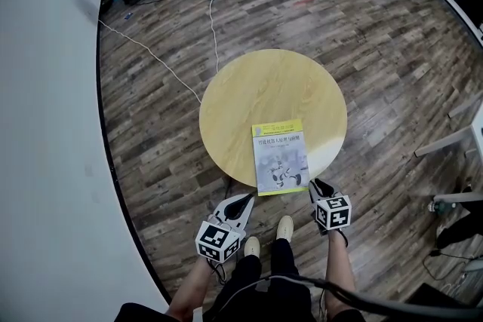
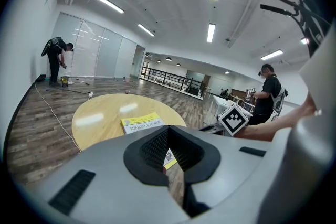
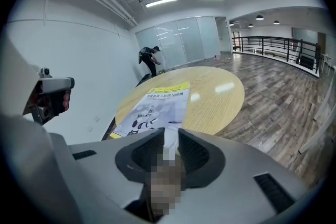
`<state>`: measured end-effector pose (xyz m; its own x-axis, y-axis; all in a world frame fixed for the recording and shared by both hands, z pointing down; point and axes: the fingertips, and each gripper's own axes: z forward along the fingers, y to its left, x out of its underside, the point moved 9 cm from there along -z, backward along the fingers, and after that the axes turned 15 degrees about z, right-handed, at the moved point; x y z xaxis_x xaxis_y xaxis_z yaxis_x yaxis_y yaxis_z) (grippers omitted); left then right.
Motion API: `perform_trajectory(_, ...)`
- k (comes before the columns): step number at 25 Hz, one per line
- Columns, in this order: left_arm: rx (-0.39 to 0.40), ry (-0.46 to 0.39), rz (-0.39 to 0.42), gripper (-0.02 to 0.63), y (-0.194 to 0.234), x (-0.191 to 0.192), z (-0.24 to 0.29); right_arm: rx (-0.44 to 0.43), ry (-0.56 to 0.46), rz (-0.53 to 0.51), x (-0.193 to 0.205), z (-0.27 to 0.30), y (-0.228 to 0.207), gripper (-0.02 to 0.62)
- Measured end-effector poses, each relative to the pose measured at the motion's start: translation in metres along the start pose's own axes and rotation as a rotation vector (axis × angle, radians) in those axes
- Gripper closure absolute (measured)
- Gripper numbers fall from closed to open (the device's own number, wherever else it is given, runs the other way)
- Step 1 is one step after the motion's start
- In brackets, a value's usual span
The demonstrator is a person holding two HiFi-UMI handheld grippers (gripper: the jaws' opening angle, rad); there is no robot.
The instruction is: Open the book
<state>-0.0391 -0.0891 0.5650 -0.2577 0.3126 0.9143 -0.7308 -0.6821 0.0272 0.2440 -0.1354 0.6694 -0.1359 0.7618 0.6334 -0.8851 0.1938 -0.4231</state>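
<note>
right hand-held gripper [image 1: 312,183]: was barely parted round the book [image 1: 280,157] corner, prob to catch the cover
left hand-held gripper [image 1: 247,199]: parted too, empty, hung beside it

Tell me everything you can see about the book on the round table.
The thin paperback book is closed and lies flat, cover up, on the round pale wooden table. Its cover has a yellow band on top, dark print, and a white robot picture on light blue. Its near end overhangs the table's edge, where a corner shows between the right tongs; grip unclear.
</note>
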Motion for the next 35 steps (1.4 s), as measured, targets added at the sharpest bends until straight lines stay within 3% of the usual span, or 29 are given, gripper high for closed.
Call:
perform_trajectory(2,-0.003,0.004,-0.002,0.607,0.001,0.002,0.000,0.000,0.018,0.019,0.004,0.003,-0.001,0.450)
perform_trajectory(4,-0.007,0.007,-0.005,0.607,0.002,0.003,0.000,0.006,0.040,0.031,0.009,0.007,-0.003,0.395)
perform_trajectory(7,-0.011,0.011,-0.009,0.607,0.003,0.005,0.000,0.012,0.067,0.037,0.015,0.012,-0.003,0.370)
perform_trajectory(29,-0.033,0.019,-0.029,0.607,0.007,0.009,0.000,-0.006,0.152,0.030,0.024,0.023,0.003,0.372)
perform_trajectory(30,-0.034,0.018,-0.029,0.607,0.007,0.008,0.000,0.005,0.149,0.025,0.024,0.023,0.003,0.416)
perform_trajectory(35,-0.035,0.020,-0.032,0.607,0.008,0.011,-0.001,0.044,0.124,0.030,0.022,0.021,0.000,0.491)
